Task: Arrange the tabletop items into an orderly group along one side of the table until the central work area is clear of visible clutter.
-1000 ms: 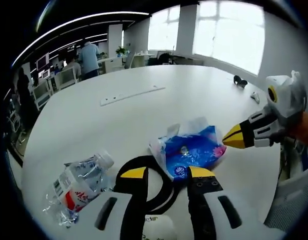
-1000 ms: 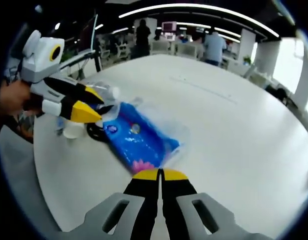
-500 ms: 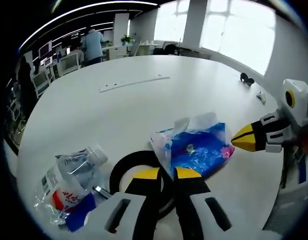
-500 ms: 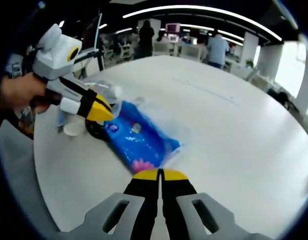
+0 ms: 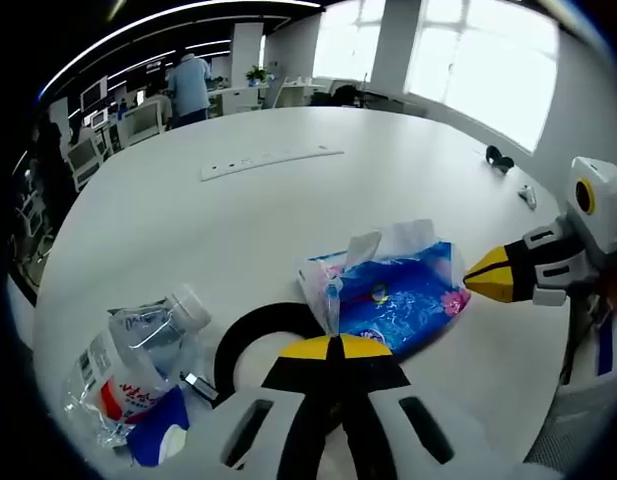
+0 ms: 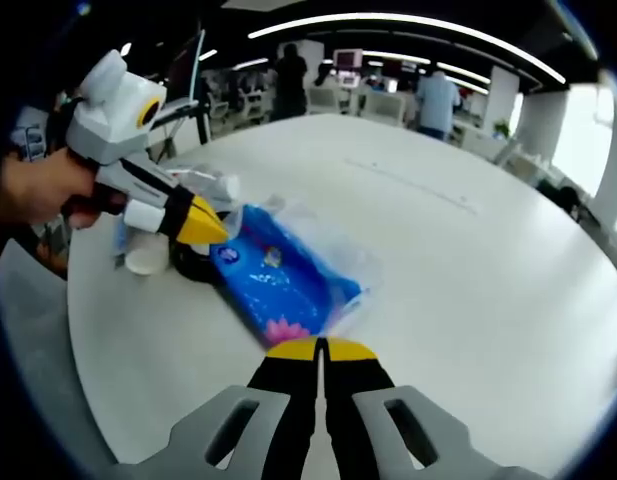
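A blue tissue pack (image 5: 393, 295) with a white tissue sticking out lies near the table's edge; it is the blue pack (image 6: 278, 285) in the right gripper view. My left gripper (image 5: 335, 345) is shut just in front of a black ring (image 5: 246, 335), with nothing seen between its jaws. From the right gripper view, the left gripper (image 6: 203, 228) hovers over the pack's far corner, held by a hand (image 6: 38, 190). My right gripper (image 6: 320, 348) is shut, its tips at the pack's pink-flowered corner. In the left gripper view the right gripper (image 5: 488, 280) points at that corner.
A crushed water bottle (image 5: 138, 365) and a blue cap (image 5: 158, 440) lie left of the ring. A white round lid (image 6: 146, 260) sits beside the ring. A long white strip (image 5: 271, 160) lies mid-table, small items (image 5: 500, 158) sit far right. People stand at desks beyond.
My left gripper's jaws have gone from open to shut and the gripper has drawn slightly away from the pack. The right gripper has stayed put and shut.
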Demonstrator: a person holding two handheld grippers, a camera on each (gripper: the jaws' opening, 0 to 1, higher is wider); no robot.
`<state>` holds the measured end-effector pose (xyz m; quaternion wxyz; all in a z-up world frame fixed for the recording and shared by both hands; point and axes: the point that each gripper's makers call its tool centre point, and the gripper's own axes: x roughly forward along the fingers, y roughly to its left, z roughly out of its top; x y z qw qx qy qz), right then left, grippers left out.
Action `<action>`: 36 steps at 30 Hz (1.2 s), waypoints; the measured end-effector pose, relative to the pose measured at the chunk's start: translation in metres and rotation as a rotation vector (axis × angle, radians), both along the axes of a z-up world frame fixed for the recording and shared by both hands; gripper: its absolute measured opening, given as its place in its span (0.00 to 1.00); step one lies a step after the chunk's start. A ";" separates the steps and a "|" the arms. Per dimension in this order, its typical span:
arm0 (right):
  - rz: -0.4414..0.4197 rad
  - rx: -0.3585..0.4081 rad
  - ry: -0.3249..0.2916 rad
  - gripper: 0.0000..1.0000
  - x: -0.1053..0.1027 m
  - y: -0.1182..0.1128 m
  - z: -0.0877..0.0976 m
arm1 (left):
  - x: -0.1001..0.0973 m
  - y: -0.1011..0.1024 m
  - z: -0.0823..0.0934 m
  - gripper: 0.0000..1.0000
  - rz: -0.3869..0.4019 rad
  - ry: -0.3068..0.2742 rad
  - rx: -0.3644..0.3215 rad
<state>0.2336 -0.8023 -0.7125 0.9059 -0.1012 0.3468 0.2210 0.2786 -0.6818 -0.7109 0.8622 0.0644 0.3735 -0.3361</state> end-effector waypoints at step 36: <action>-0.062 -0.024 -0.075 0.00 0.032 -0.070 0.024 | 0.025 -0.068 0.026 0.00 -0.045 -0.082 -0.067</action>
